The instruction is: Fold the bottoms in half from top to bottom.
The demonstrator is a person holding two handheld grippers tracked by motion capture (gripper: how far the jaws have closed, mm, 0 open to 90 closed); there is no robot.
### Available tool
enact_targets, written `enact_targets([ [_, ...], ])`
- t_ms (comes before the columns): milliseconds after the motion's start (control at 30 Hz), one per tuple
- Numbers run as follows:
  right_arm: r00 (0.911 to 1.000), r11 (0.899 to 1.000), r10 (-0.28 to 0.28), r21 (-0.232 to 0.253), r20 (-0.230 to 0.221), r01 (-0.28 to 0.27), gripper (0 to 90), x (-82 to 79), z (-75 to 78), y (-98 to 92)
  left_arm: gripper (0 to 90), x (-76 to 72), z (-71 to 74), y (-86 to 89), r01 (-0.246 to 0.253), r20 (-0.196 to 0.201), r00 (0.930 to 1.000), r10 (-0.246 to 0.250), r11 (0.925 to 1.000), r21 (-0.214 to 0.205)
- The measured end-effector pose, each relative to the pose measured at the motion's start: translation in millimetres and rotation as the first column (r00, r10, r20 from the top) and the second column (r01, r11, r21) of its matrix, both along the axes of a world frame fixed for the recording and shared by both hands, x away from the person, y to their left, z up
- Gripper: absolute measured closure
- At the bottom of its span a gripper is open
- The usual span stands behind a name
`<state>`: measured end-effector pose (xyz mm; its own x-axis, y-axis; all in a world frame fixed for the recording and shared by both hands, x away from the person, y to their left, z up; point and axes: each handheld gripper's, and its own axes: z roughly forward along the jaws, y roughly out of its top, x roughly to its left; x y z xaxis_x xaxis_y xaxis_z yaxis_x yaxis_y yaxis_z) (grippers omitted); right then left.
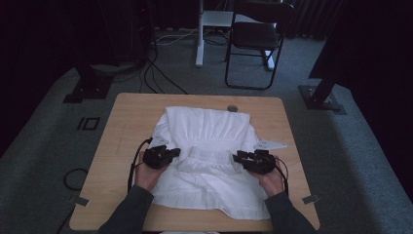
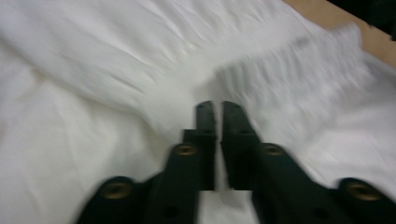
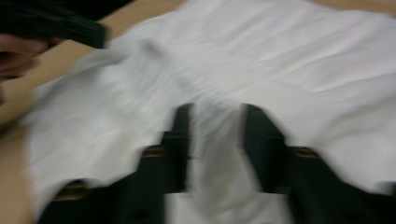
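A white garment (image 1: 209,146) lies spread on the wooden table (image 1: 126,126), with a gathered elastic band (image 1: 209,155) across its middle. My left gripper (image 1: 176,153) rests low at the band's left end. In the left gripper view its jaws (image 2: 218,108) are shut, with nothing visible between them and the cloth (image 2: 116,70) under the tips. My right gripper (image 1: 237,157) is at the band's right end. In the right gripper view it (image 3: 215,114) stands open over the blurred cloth (image 3: 299,60), and the left gripper (image 3: 56,28) shows at the top left.
A white label (image 1: 270,145) sticks out at the garment's right side. There is a round hole (image 1: 232,108) near the table's far edge. A black chair (image 1: 255,36), a white desk leg (image 1: 199,34) and floor cables (image 1: 156,78) stand beyond the table.
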<state>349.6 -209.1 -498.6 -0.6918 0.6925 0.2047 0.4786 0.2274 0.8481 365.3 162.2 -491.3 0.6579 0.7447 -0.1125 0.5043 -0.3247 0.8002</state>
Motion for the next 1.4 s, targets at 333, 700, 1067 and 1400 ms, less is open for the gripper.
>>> enact_targets([
  [333,0.9806,0.978,-0.119,-0.187,-0.156,0.089,76.9,64.8,-40.3,29.0,89.1,46.4,-39.6,-46.2,0.076,-0.137,0.9887,-0.060,0.9898,0.120],
  [700,0.9923,0.990,-0.056,-0.136,-0.110,0.041,68.8,28.0,-31.8,9.8,83.7,-8.3,-41.5,-42.7,0.227,-0.066,0.9724,-0.224,0.9721,0.057],
  [1067,0.9925,0.982,0.092,-0.159,-0.081,-0.104,66.0,-7.9,-25.8,43.0,78.3,-20.6,-53.4,-41.9,0.262,-0.106,0.9616,-0.253,0.9615,0.082],
  [1400,0.9710,0.950,0.177,-0.229,-0.161,-0.211,67.1,-26.4,-52.4,45.3,69.2,-34.0,-48.4,-37.1,0.278,-0.108,0.9574,-0.268,0.9561,0.093],
])
